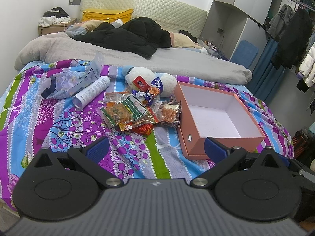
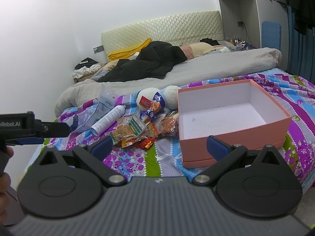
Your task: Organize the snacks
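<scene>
I see my left gripper (image 1: 156, 150) and right gripper (image 2: 159, 146) both spread wide, holding nothing, snack packets (image 1: 137, 112) at centre frame beside the pink box (image 1: 218, 118).

Home bedroom: bed with quilted headboard (image 1: 141, 2), floral sheet (image 1: 78, 122), wardrobe (image 1: 236, 9), hanging clothes (image 1: 295, 35).

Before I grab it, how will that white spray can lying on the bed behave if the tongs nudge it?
The white cylindrical spray can lies on its side on the patterned purple bedsheet, so it would probably roll, though the soft fabric may slow it. Its smooth round wall looks likely to slip in a shallow pinch. It seems rigid, not crushable.
</scene>
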Tool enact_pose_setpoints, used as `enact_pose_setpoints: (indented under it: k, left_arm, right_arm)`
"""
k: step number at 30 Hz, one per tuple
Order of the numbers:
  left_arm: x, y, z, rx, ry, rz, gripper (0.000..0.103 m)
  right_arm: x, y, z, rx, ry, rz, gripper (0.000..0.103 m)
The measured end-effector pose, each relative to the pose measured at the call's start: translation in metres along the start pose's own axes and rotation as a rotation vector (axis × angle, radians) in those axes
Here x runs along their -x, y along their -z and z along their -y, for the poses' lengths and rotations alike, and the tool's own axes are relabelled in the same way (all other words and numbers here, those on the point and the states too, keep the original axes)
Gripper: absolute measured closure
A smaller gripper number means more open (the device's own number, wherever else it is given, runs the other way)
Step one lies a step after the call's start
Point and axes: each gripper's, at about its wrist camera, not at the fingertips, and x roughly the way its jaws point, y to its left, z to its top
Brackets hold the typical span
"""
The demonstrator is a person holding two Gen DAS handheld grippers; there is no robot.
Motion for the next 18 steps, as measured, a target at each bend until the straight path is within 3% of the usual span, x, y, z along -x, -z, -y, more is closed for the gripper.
enact_pose_setpoints:
  k: [18]
  left_arm:
    - [-0.005,0.0021,0.0056,-0.005,0.006,-0.007,0.0]
  right_arm:
    - [-0.0011,0.0005,-0.0016,0.001,0.001,-0.003,0.0]
